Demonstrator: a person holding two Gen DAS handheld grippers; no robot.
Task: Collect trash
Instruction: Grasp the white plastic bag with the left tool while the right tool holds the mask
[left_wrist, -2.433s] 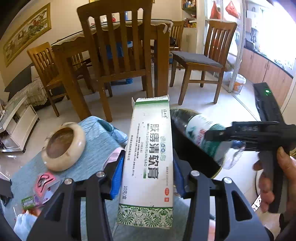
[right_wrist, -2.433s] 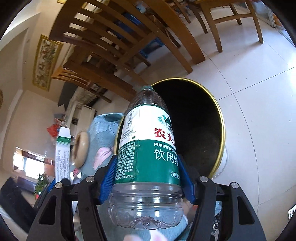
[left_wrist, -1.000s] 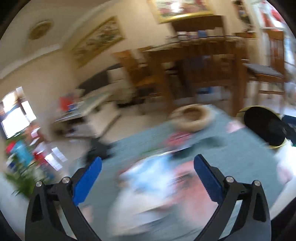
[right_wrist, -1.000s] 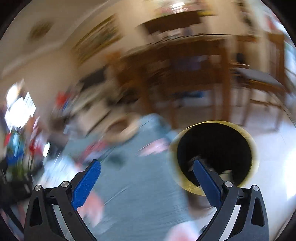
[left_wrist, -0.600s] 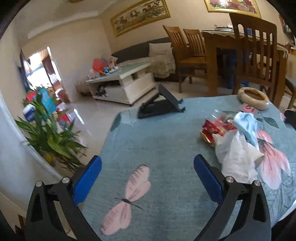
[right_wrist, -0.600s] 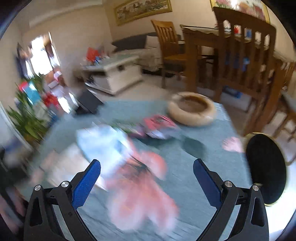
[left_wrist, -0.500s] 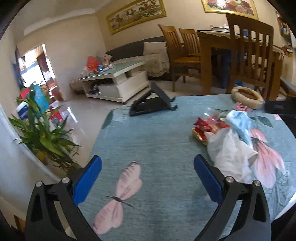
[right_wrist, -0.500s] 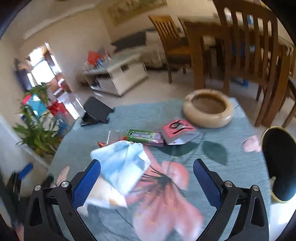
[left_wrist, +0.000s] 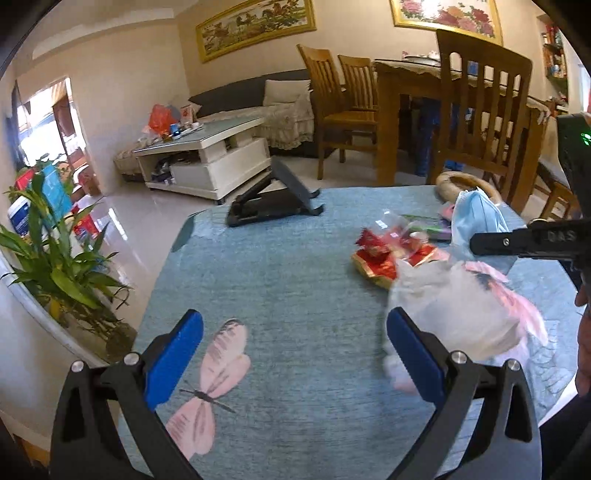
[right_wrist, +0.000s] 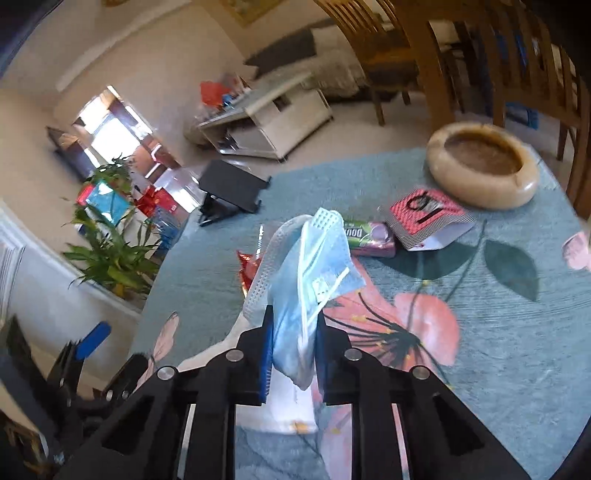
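My right gripper has a crumpled light-blue face mask between its blue pads. Its jaws are closing and the pads press on the mask, which stands up off the table. In the left wrist view the same mask hangs at the tip of the right gripper's black finger. My left gripper is open low over the teal tablecloth, nothing between its fingers. A white plastic bag lies just right of its right pad. A red and gold wrapper lies behind the bag.
A green gum pack, a red-and-black card box and a beige stone ashtray sit toward the far right. A black folding stand is at the far table edge. Wooden chairs, a coffee table and a plant surround the table.
Both grippers swung from the bin to the table. In the last half second the right gripper went from wide open to closed on the blue mask; the left barely moved.
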